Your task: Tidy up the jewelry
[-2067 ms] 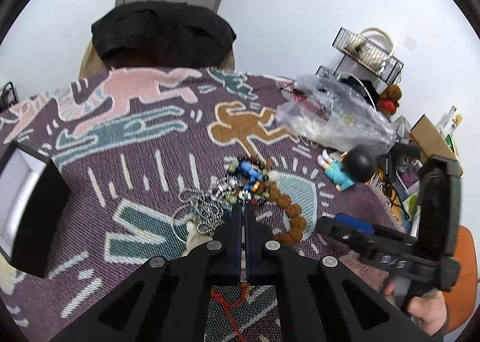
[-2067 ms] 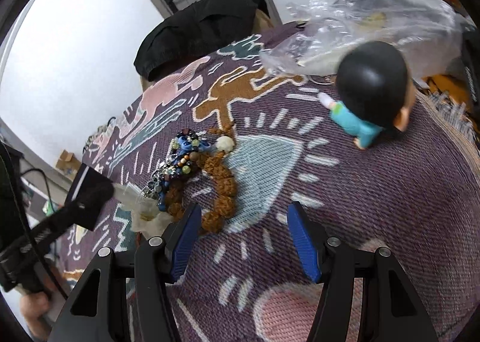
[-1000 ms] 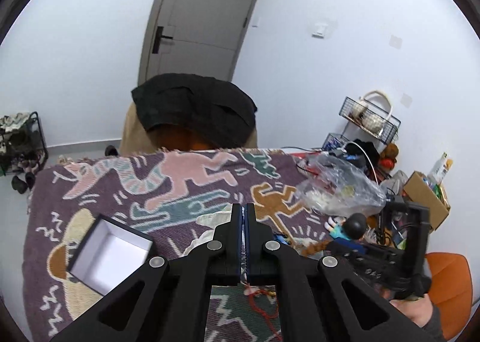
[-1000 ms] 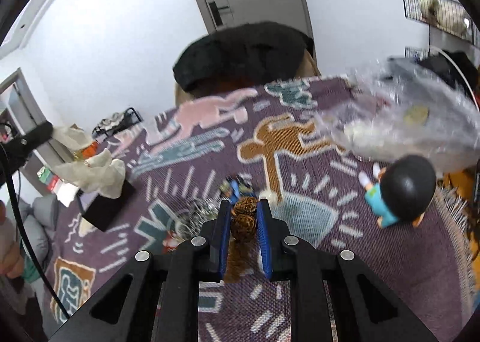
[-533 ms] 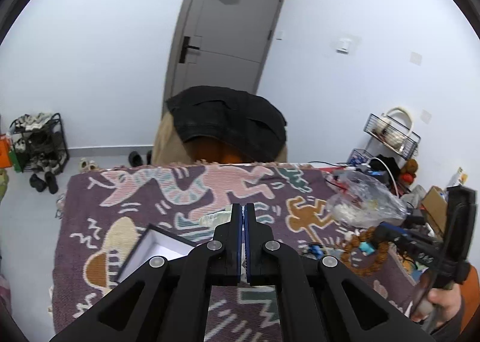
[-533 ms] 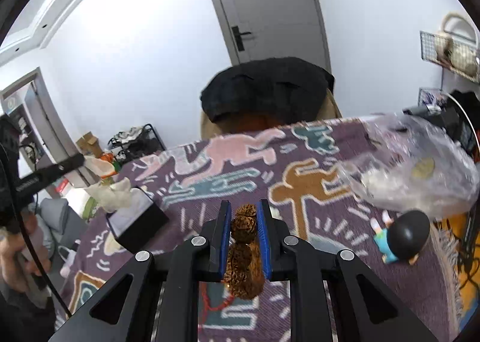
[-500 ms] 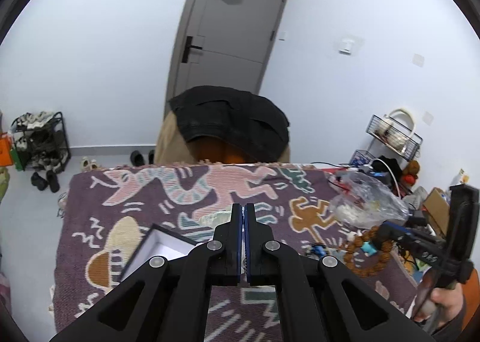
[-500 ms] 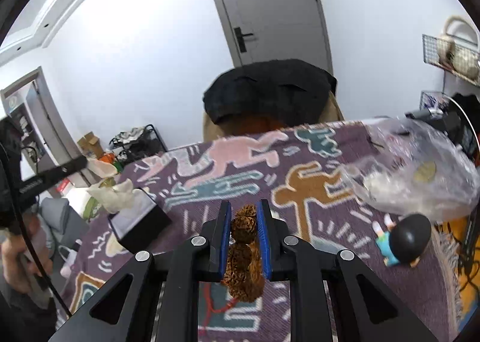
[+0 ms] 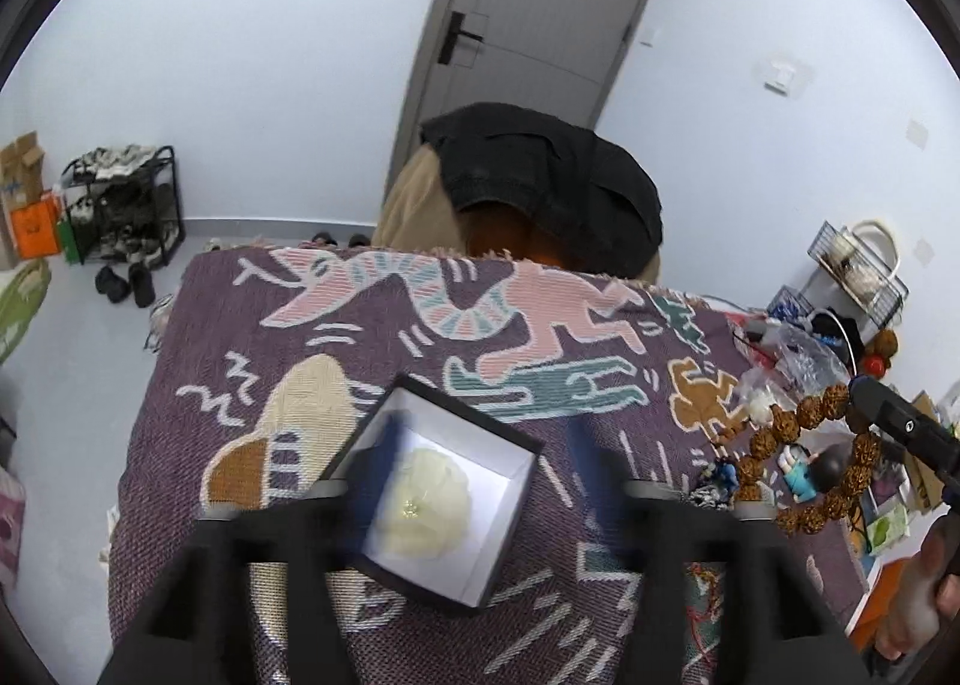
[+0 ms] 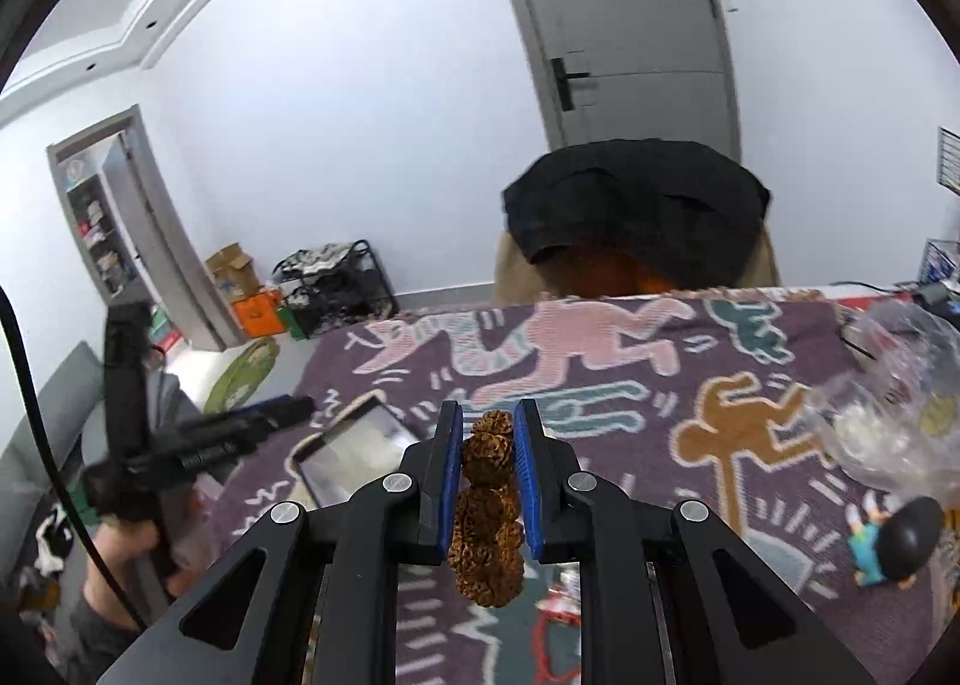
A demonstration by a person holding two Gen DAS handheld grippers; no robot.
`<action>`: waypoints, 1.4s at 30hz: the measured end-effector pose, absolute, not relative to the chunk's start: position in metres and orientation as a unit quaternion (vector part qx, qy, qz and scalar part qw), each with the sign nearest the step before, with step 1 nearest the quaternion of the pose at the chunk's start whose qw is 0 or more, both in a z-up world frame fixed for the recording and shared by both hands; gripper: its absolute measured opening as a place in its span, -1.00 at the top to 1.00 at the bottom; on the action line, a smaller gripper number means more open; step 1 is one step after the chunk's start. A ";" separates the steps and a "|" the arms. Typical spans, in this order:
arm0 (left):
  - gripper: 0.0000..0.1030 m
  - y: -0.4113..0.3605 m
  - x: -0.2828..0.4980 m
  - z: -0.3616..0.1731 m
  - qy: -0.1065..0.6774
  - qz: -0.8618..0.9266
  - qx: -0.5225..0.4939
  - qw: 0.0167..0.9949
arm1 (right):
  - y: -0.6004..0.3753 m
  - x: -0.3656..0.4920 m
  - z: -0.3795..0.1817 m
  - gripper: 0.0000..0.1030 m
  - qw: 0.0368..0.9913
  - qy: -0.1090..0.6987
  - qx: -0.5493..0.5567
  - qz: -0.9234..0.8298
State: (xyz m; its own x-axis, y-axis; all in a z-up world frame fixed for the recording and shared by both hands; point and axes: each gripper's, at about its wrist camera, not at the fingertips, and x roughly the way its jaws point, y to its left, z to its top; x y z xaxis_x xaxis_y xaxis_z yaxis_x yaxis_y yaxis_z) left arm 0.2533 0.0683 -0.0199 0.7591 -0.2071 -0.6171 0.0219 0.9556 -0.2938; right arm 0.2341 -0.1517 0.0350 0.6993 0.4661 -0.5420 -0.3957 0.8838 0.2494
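Observation:
A black box with a white inside (image 9: 444, 496) sits on the patterned cloth and holds a crumpled white pouch (image 9: 420, 505). My left gripper (image 9: 480, 445) is open above the box, its fingers blurred and spread either side of it. My right gripper (image 10: 487, 433) is shut on a brown seed-bead bracelet (image 10: 486, 511) and holds it in the air; the bracelet also shows in the left wrist view (image 9: 804, 469), hanging over the table's right side. The box shows in the right wrist view (image 10: 354, 457) too. A small heap of bead jewelry (image 9: 714, 481) lies on the cloth.
A purple patterned cloth (image 9: 372, 325) covers the table. A clear plastic bag (image 10: 894, 415) and a small doll with a black head (image 10: 894, 541) lie at the right. A chair with a black jacket (image 9: 540, 187) stands behind the table. A red cord (image 10: 552, 613) lies under my right gripper.
My left gripper has opened and the white pouch it held now lies in the box. My right gripper has lifted the brown bracelet off the cloth and carried it leftward.

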 end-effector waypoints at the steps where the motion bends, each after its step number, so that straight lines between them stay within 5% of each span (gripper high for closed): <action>1: -0.64 0.072 0.248 -0.019 0.330 -0.058 -0.137 0.932 | -0.144 0.235 0.036 0.65 0.919 0.309 0.055 0.240; 28: -0.65 0.169 0.190 -0.025 0.311 0.034 -0.150 0.938 | 0.006 0.291 -0.005 0.60 0.884 0.364 0.016 0.292; 33: -0.65 0.166 0.191 -0.026 0.307 0.037 -0.150 0.939 | -0.003 0.279 -0.005 -0.40 0.885 0.358 0.019 0.297; 42: -0.78 0.129 0.192 -0.013 0.267 0.008 -0.139 0.954 | -0.088 0.252 0.006 -0.54 0.918 0.325 0.058 0.218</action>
